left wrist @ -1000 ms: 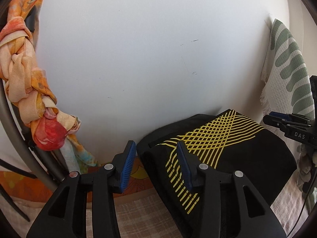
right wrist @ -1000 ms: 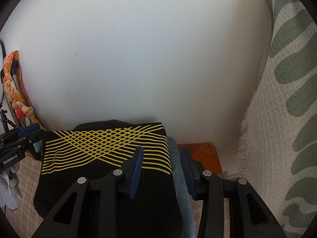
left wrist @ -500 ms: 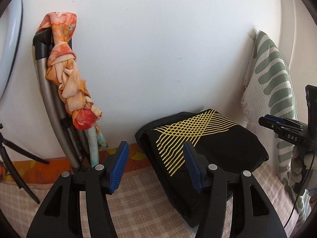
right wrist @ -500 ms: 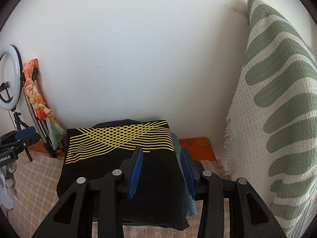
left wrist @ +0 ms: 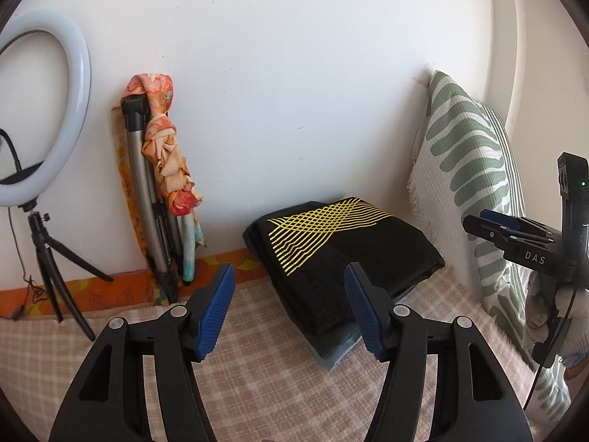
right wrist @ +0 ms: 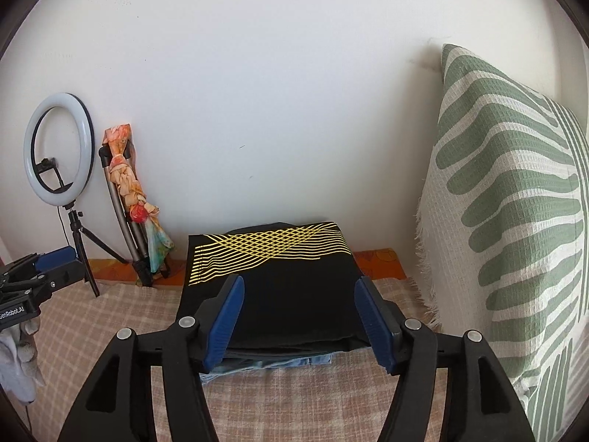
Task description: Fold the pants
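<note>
Two tools stand released, jaws wide apart and holding nothing. In the left wrist view the left tool [left wrist: 289, 311] hangs above a checked cloth [left wrist: 257, 361], with the folded black pants [left wrist: 353, 254] at about 1 o'clock from it, against the white wall [left wrist: 294, 73]. Yellow crossing lines mark the top of the pants. They lie on a folded pale blue garment [right wrist: 272, 362], possibly jeans, though only its edge shows. In the right wrist view the right tool [right wrist: 300, 322] sits at 6 o'clock of the pants, its blue pads flanking the near edge without touching. A green-patterned cushion [right wrist: 515, 202] leans at 3 o'clock; a ring light [right wrist: 57, 147] and a folded tripod wrapped in an orange scarf [right wrist: 129, 180] stand at 10 o'clock.
</note>
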{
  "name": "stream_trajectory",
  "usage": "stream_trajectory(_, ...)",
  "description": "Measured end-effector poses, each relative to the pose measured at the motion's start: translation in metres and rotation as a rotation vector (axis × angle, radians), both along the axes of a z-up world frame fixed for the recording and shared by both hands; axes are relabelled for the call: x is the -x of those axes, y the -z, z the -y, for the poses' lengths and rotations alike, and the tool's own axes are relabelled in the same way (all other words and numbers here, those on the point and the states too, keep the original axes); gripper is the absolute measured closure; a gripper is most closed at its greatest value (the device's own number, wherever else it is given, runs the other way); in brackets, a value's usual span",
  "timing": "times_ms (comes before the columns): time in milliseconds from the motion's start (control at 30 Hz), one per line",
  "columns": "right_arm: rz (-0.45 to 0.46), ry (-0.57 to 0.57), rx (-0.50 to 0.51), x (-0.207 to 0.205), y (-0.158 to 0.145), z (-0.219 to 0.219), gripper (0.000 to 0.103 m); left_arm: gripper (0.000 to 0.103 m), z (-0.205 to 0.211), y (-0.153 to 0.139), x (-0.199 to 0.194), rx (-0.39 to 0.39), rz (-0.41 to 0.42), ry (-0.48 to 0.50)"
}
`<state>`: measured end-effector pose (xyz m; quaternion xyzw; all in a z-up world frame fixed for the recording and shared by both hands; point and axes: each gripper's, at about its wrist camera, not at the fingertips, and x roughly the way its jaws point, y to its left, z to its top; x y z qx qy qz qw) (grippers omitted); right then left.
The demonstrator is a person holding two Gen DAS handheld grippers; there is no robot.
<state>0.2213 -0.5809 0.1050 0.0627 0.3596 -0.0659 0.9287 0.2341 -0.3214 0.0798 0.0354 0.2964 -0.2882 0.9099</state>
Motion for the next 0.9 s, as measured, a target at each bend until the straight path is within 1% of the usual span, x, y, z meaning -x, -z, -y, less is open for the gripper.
stream_trajectory(33, 0.001, 0.008, 0.002, 0.006, -0.002, -0.003, 0.029, 0.039, -0.003, -0.001, 0.007, -0.004, 0.007, 0.003)
stream_trajectory(67, 0.004, 0.018, 0.005, 0.013, -0.004, -0.006, 0.027, 0.036, -0.006, -0.002, 0.014, -0.004, 0.012, 0.005)
stream_trajectory(100, 0.008, 0.028, 0.004, 0.019, -0.006, -0.008, 0.024, 0.029, -0.008, -0.002, 0.02, -0.003, 0.012, 0.006)
stream_trajectory(133, 0.015, 0.036, 0.003, 0.027, -0.008, -0.011, 0.022, 0.028, -0.009, -0.003, 0.025, -0.002, 0.011, 0.006)
stream_trajectory(267, 0.03, 0.07, 0.025, 0.05, -0.016, -0.024, 0.019, 0.028, -0.017, -0.005, 0.047, -0.023, 0.024, 0.005)
stream_trajectory(333, 0.039, 0.077, 0.035, 0.061, -0.021, -0.032, 0.013, 0.023, -0.023, -0.007, 0.059, -0.019, 0.032, 0.003)
stream_trajectory(500, 0.072, 0.102, 0.031, 0.088, -0.031, -0.05, 0.003, 0.023, -0.037, -0.013, 0.086, -0.015, 0.049, 0.006)
stream_trajectory(633, 0.086, 0.107, 0.056, 0.109, -0.036, -0.071, 0.0, 0.023, -0.053, -0.015, 0.105, -0.004, 0.055, -0.001)
stream_trajectory(733, 0.085, 0.096, 0.048, 0.121, -0.038, -0.085, 0.0, 0.023, -0.065, -0.015, 0.117, 0.004, 0.055, -0.01)
stream_trajectory(900, 0.084, 0.085, 0.074, 0.14, -0.038, -0.109, 0.0, 0.023, -0.081, -0.015, 0.142, -0.003, 0.067, 0.003)
